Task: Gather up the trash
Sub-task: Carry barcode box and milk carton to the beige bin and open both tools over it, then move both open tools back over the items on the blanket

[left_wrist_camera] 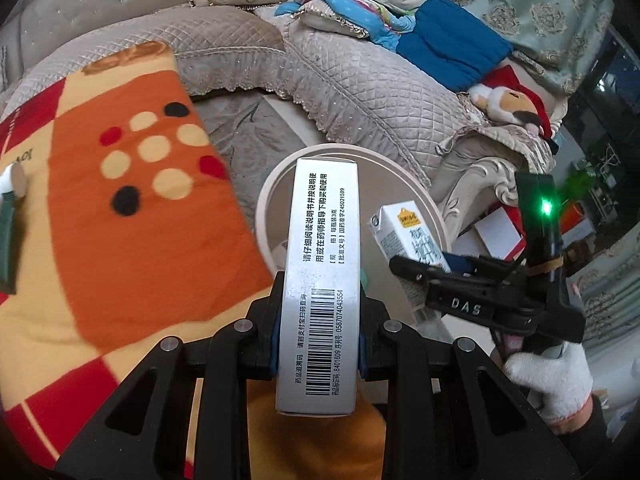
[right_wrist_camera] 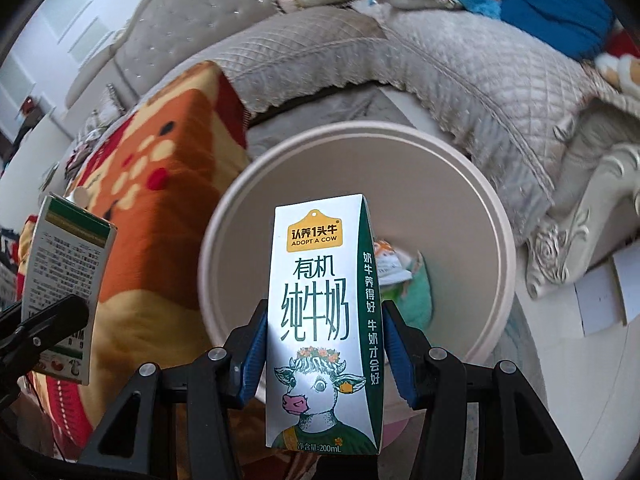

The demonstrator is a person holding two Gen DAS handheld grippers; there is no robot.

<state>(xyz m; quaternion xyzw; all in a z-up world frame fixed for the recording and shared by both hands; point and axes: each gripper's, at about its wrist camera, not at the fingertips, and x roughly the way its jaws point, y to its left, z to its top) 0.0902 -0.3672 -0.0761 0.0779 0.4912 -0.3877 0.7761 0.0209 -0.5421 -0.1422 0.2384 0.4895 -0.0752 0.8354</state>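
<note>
My left gripper (left_wrist_camera: 319, 312) is shut on a white medicine box (left_wrist_camera: 320, 256) with a barcode, held above the near rim of a round beige bin (left_wrist_camera: 404, 178). My right gripper (right_wrist_camera: 324, 336) is shut on a white and green milk carton (right_wrist_camera: 324, 312) with a cow picture, held upright over the same bin (right_wrist_camera: 420, 184). Crumpled wrappers (right_wrist_camera: 404, 276) lie at the bottom of the bin. In the left wrist view the right gripper (left_wrist_camera: 428, 276) with the milk carton (left_wrist_camera: 404, 236) shows at right, held by a white-gloved hand (left_wrist_camera: 552, 380). The medicine box (right_wrist_camera: 68, 276) also shows at left in the right wrist view.
An orange, red and cream blanket (left_wrist_camera: 120, 208) lies left of the bin. A quilted grey sofa (left_wrist_camera: 360, 84) curves behind it, with a blue cushion (left_wrist_camera: 452, 48), clothes and a plush toy (left_wrist_camera: 512, 104). White and red boxes (left_wrist_camera: 500, 236) sit on the floor at right.
</note>
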